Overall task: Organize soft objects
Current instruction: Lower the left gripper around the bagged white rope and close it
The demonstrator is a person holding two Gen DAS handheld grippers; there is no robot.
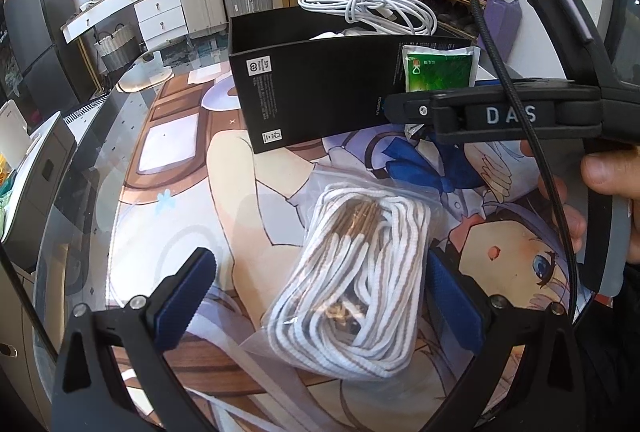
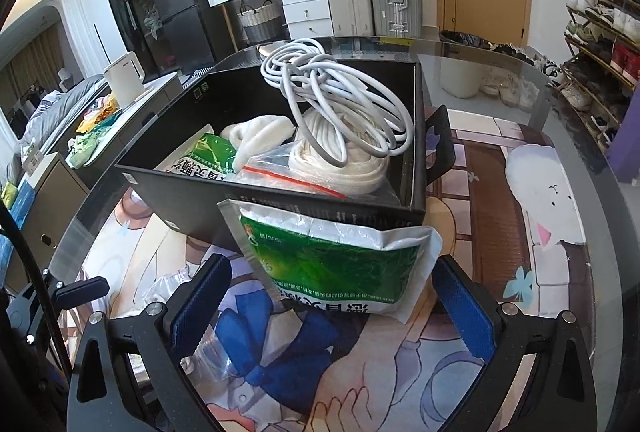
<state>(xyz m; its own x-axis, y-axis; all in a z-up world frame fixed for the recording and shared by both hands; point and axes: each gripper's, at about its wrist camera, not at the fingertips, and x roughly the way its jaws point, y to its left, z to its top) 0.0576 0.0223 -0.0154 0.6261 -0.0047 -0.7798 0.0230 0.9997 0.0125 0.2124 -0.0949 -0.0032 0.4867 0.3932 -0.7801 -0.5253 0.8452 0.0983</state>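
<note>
Soft objects: a clear plastic bag of white-and-brown striped laces (image 1: 352, 284) and a green-and-white foil pouch (image 2: 332, 260) are seen outside the box, on the printed mat.

Left gripper (image 1: 320, 296): the blue-padded fingers (image 1: 184, 300) are spread wide, one to each side of the bag of laces; the right-hand pad is at the bag's edge, though contact cannot be confirmed.

Bag of laces: it is laid flat on the illustrated cartoon table mat (image 1: 256, 192), near the front of the box and apart from it.

Right gripper (image 2: 332, 296): the blue pads (image 2: 204, 296) are held wide, with the foil pouch between them; neither pad is seen pressed against it.

Foil pouch: it is propped tilted against the front wall of the box, its upper edge overlapping the wall.

Black rectangular cardboard box (image 2: 280, 200): it is set on the mat with its top open.

Box contents: a coiled white cable (image 2: 340, 104) is piled on top of a roll of white flat cord (image 2: 340, 160); a white fluffy cloth (image 2: 260, 136), a second green pouch (image 2: 208, 156) and a clear zip bag with a red strip (image 2: 280, 168) are lodged beside them.

Person's hand (image 1: 600, 172): fingers are seen around the right tool's handle in the left view.
</note>
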